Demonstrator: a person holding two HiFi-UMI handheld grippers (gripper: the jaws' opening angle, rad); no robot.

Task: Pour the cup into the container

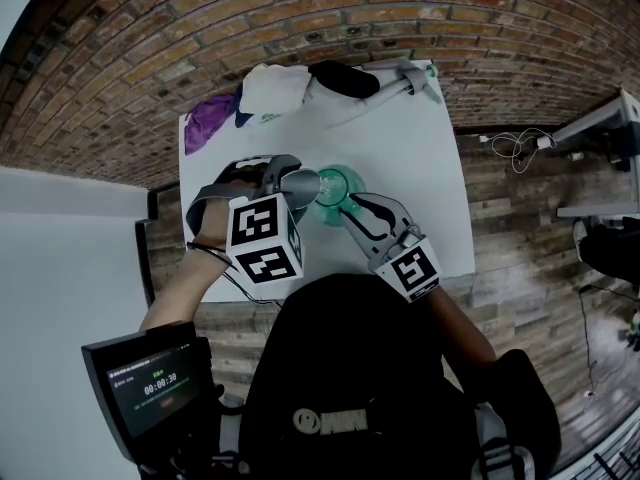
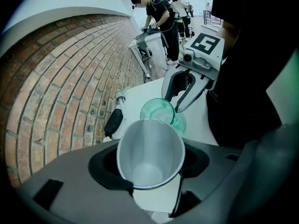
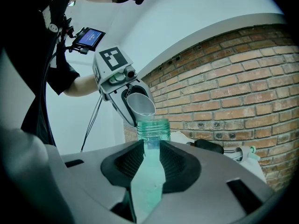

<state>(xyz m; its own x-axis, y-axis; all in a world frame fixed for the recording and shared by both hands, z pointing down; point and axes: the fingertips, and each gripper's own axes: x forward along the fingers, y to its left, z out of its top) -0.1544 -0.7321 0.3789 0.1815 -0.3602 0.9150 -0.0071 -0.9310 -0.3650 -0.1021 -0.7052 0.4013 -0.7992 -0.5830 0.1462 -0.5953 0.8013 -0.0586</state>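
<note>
Left tool is clamped on the cup, tipped steeply with its lip just over the jar's mouth. Right tool is closed on the jar, a green see-through one, upright at the near middle of the worktop. No stream is visible and I can't tell what's left in the cup.

Risks:
- The jar mouth is narrow against the cup rim. If the lip drifts off centre, the contents land on the worktop.
- The cup looks thin. A harder squeeze could buckle it and throw the pour sideways.
- If the cup rim knocks the jar, or the right grip slips, the jar could tilt.

Count: 1 cup, 1 jar, 2 tools. At the far edge there are 2 cloths, white and purple, plus 1 black item, all well apart from the pour.
</note>
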